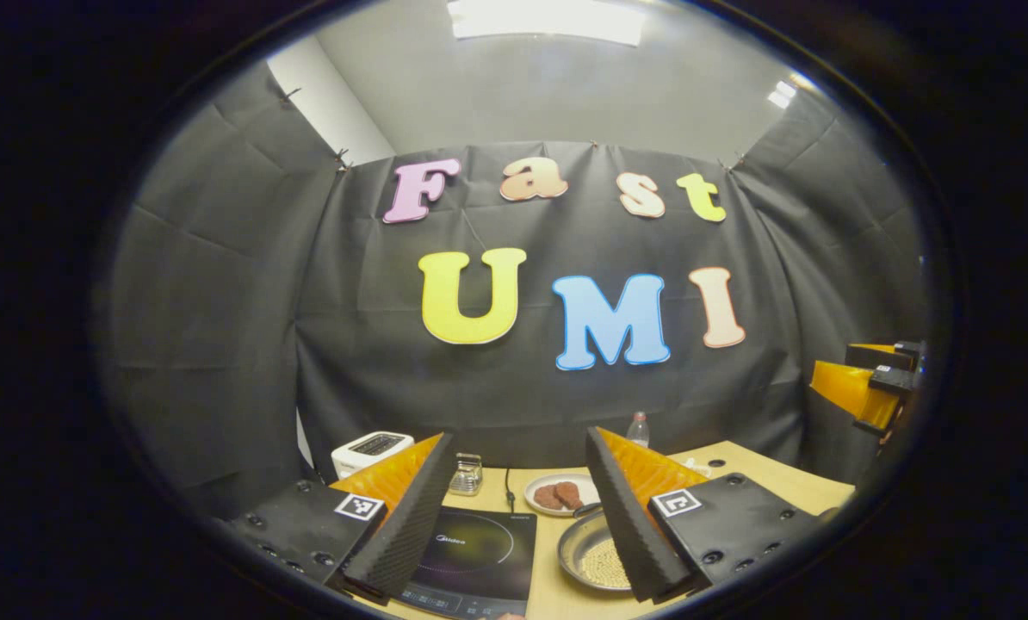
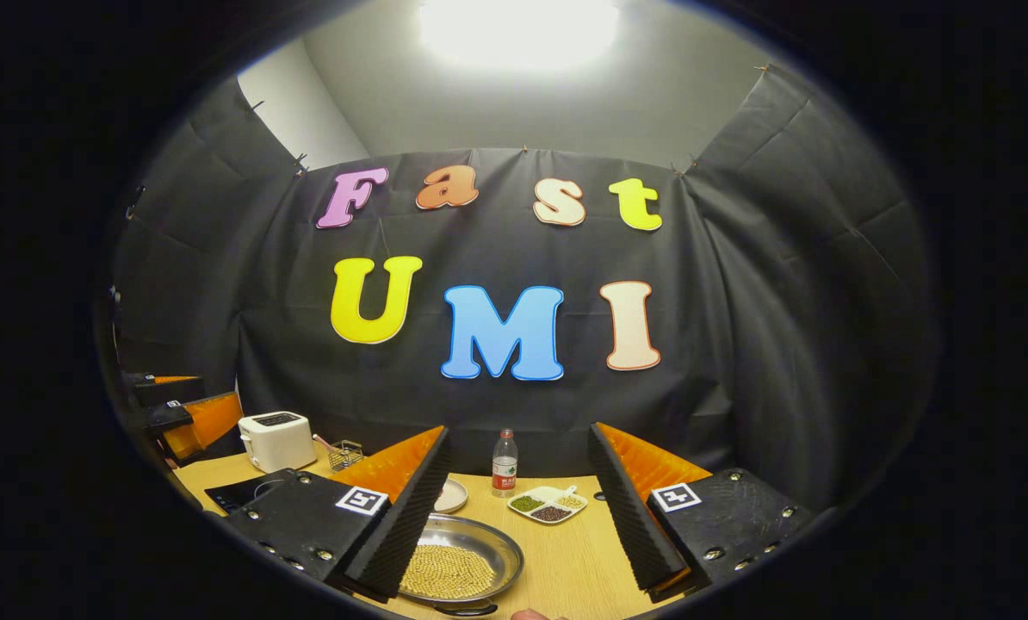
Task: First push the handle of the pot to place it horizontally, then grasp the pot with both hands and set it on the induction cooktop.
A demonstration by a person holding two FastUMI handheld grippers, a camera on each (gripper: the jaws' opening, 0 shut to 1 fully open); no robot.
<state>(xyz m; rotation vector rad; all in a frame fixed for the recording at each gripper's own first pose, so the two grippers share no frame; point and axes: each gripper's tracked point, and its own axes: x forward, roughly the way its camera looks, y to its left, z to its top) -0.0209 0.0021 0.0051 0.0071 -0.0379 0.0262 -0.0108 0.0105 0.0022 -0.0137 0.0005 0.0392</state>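
Note:
The pot [image 1: 590, 561] is a shallow metal pan holding small pale beans, on the wooden table just right of the black induction cooktop [image 1: 475, 555]. In the right gripper view the pot [image 2: 462, 564] lies low between my fingers, a dark handle [image 2: 465, 610] at its near rim. My left gripper [image 1: 518, 435] is open, above the cooktop and the pot's left side. My right gripper [image 2: 518, 430] is open above the pot, holding nothing. The right gripper [image 1: 867, 387] also shows at the far right, the left gripper [image 2: 178, 413] at the far left.
A white toaster [image 2: 275, 439] and a small wire basket [image 2: 346, 454] stand at the back left. A plate with brown pieces [image 1: 560, 493], a bottle [image 2: 504, 463] and a divided dish of beans [image 2: 548, 504] sit behind the pot. The cooktop's corner [image 2: 243, 492] shows left.

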